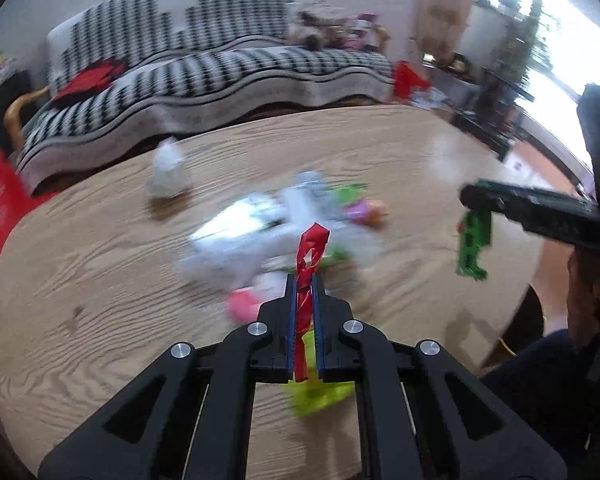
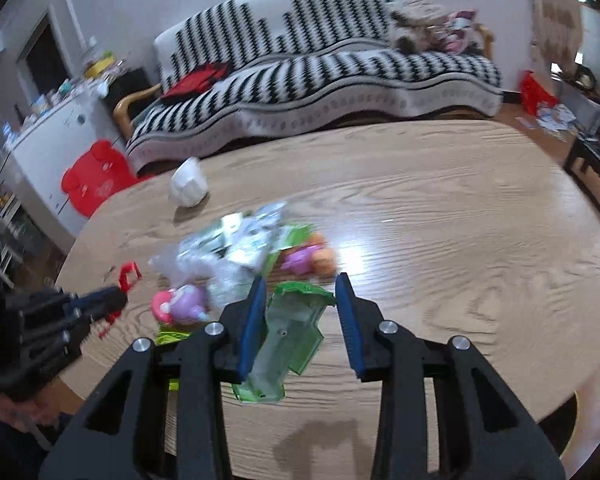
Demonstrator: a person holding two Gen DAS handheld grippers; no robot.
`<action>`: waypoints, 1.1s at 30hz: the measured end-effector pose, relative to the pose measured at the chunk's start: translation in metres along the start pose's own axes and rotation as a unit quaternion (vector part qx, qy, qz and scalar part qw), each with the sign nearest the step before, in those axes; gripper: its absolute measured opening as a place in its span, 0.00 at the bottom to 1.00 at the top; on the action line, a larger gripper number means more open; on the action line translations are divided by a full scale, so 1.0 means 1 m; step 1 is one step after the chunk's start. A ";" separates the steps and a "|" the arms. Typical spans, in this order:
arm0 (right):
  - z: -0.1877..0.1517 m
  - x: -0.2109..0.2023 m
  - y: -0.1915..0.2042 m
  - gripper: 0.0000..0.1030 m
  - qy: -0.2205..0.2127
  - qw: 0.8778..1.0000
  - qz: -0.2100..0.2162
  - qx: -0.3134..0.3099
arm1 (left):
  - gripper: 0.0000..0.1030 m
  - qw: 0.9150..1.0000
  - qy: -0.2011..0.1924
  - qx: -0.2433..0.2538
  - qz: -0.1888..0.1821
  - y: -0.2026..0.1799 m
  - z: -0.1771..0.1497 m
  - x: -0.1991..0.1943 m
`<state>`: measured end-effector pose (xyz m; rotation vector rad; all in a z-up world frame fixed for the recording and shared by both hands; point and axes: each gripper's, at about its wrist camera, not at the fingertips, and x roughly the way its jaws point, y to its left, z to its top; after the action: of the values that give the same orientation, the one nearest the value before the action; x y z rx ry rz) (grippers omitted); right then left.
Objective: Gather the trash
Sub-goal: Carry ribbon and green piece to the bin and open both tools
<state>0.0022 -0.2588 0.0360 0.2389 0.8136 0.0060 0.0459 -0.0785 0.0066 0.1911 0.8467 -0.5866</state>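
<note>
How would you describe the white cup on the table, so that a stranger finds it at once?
Start at the striped sofa, then look at the wooden table before it. The white cup stands tilted near the table's far edge, apart from the wrapper pile. It alone is plain white and solid, not crumpled.

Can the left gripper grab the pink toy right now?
Probably not: the left gripper is already shut on a red wrapper. The pink toy lies uncovered on the table.
</note>
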 end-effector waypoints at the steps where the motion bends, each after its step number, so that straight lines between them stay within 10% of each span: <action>1: 0.000 -0.008 -0.008 0.35 -0.006 1.000 -0.007 0.004 | 0.06 1.000 0.002 0.010 -0.013 -0.015 0.003 0.002; 19: -0.112 -0.192 -0.247 0.35 -0.046 0.963 -0.193 0.183 | 0.06 0.959 0.061 0.165 -0.223 -0.354 0.011 0.060; 33: -0.211 -0.171 -0.336 0.35 0.007 0.933 -0.215 0.290 | 0.06 0.935 0.143 0.185 -0.267 -0.418 -0.046 0.131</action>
<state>-0.2964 -0.5577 -0.0524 0.6131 0.8551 -0.6538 -0.1501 -0.4598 -0.0936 0.4023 1.0740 -1.2556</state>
